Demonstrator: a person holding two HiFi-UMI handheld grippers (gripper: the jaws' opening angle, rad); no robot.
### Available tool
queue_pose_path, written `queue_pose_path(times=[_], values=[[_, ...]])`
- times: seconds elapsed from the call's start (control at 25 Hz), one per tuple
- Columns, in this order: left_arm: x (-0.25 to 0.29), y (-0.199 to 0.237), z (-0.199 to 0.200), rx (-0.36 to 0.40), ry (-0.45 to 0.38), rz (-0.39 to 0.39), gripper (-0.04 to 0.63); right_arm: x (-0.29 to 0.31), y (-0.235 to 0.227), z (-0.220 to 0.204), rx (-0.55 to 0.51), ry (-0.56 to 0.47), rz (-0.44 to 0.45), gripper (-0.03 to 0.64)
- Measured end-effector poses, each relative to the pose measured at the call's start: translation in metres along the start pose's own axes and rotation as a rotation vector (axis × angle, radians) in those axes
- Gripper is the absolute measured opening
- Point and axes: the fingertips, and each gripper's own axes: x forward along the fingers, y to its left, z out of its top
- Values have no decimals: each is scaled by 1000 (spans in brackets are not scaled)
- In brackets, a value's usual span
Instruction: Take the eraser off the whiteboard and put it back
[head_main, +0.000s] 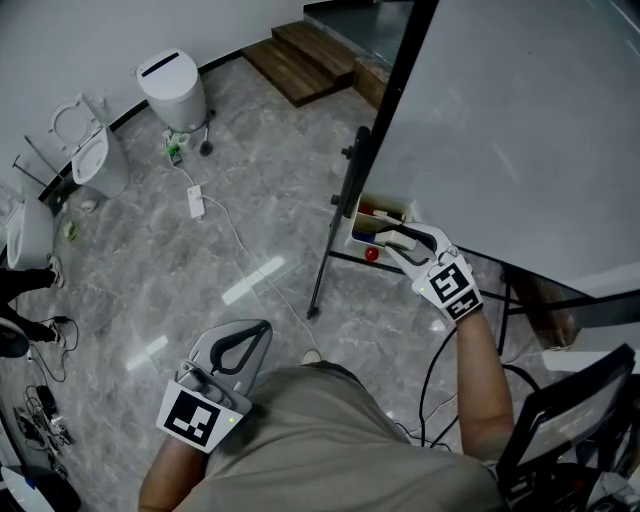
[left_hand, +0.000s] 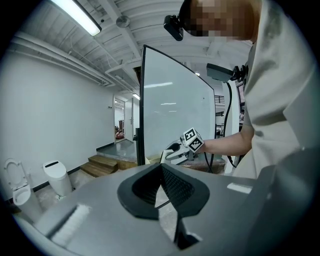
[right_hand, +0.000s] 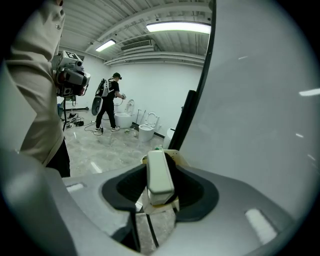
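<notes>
right gripper (head_main: 395, 240): at the whiteboard's tray (head_main: 395, 206). Jaws stand wide with the eraser (right_hand: 159, 170) between them, and the pads look set against both its long sides, so I read it as gripped.
left gripper (head_main: 262, 330): jaws together, nothing in them, parked low by the person's torso and well away from the board.
eraser location: inside the right jaws, just above the cream tray at the board's lower edge.
eraser axis: the long side runs along the gripper's own pointing direction, narrow end toward the camera.
key relation: the whiteboard (head_main: 520, 120) face sits just to the gripper's right, with the tray directly under the eraser.
nearer hand: the right, by far.
stage (judgement): can't tell lift-off from put-back. Either way the move is short, along the board edge.
</notes>
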Motion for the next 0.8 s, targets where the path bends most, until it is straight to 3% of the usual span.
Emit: queue_pose_path(times=[0.44, 0.8], values=[[-34, 3, -9, -13, -41, -23, 6, -35, 1, 38, -33, -19, -140, 169], [-81, 11, -17, -9, -59, -83, 6, -66, 40, 87, -18, -43, -259, 169]])
